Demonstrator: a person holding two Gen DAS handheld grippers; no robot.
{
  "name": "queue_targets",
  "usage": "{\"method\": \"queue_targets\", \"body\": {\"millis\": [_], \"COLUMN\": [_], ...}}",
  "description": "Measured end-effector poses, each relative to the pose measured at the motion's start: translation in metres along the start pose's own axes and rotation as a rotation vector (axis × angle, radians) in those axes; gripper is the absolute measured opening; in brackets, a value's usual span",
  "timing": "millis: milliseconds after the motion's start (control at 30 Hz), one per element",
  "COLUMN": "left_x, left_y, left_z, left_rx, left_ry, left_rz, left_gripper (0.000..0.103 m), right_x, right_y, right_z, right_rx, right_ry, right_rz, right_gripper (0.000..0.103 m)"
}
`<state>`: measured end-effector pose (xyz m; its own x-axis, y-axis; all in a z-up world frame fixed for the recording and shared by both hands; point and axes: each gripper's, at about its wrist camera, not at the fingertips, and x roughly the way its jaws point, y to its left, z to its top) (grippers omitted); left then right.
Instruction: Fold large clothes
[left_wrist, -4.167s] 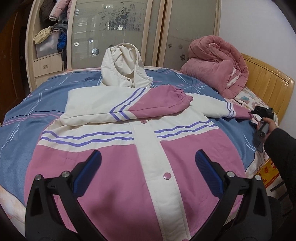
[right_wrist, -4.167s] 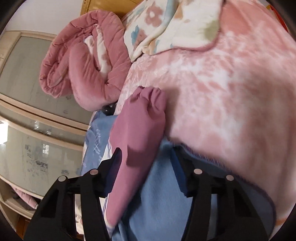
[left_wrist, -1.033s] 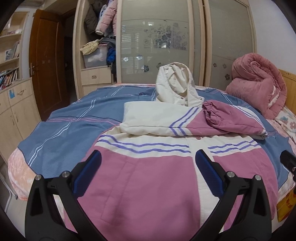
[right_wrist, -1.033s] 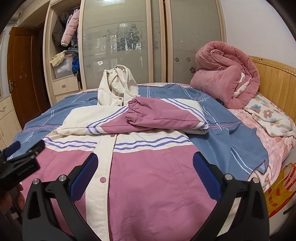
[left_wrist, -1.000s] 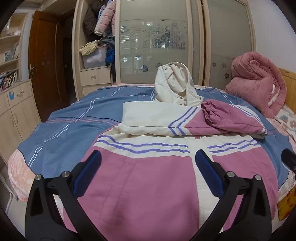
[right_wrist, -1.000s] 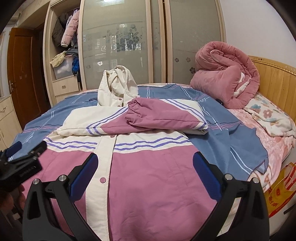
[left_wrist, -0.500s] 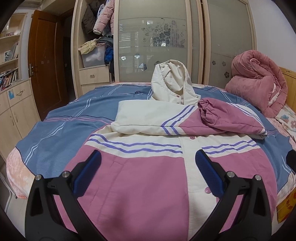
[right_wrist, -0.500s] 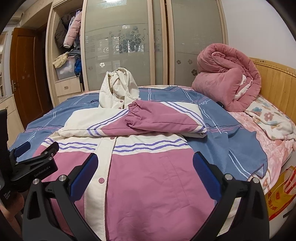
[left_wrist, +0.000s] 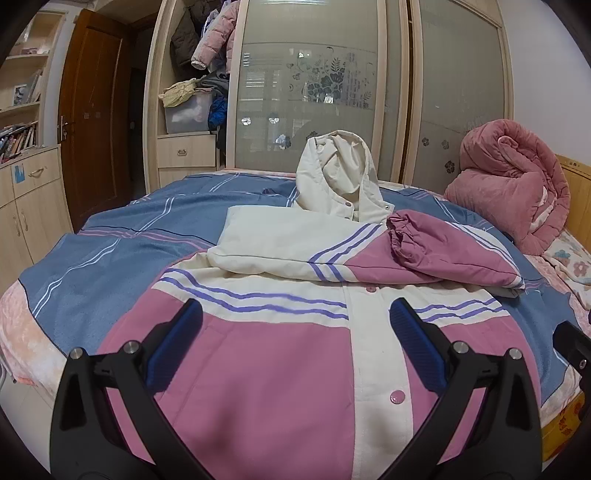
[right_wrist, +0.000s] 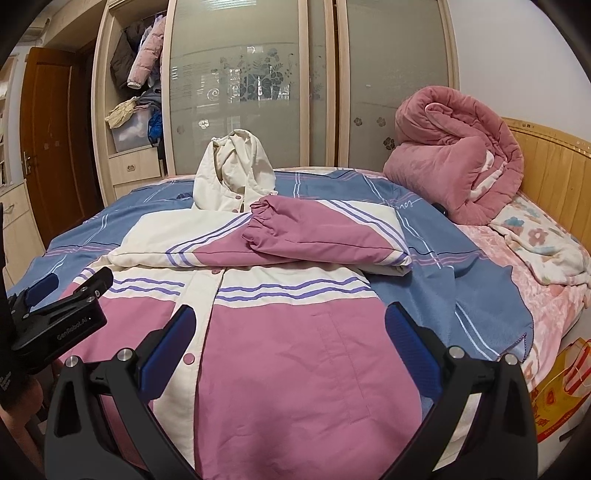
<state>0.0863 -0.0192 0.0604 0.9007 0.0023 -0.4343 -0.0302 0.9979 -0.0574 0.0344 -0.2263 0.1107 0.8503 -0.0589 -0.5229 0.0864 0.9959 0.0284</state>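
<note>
Both grippers have pulled back since the right sleeve (right_wrist: 317, 232) was folded across the jacket (left_wrist: 280, 365). Left gripper (left_wrist: 295, 332) and right gripper (right_wrist: 291, 332) hover over its hem, jaws spread, empty. It lies flat on the bed (left_wrist: 110, 258).

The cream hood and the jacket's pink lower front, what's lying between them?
Both sleeves lie folded across the chest between the hood and the pink lower front; the right wrist view shows it.

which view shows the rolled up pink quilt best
The right wrist view: the rolled pink quilt sits large and whole there against the wooden headboard, its folds and pale lining clear. The left wrist view shows the same quilt smaller, pushed to the right edge and more distorted.
</note>
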Motion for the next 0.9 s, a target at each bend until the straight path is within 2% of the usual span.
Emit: {"method": "queue_targets", "body": {"millis": [333,900], "left_x": [0.009,0.017], "left_y": [-0.003,-0.012], "left_z": [-0.004,-0.002], "left_rx": [0.005,0.004], "left_ry": [0.0,0.011], "left_rz": [0.0,-0.03], "left_gripper": [0.101,0.101], "right_x": [0.011,0.019], "right_y": [0.011,0.004], "right_z": [0.0,-0.003], "right_rx": [-0.042,-0.04], "right_ry": [0.015,0.021], "right_rz": [0.033,0.027], "right_gripper": [0.102,0.102]}}
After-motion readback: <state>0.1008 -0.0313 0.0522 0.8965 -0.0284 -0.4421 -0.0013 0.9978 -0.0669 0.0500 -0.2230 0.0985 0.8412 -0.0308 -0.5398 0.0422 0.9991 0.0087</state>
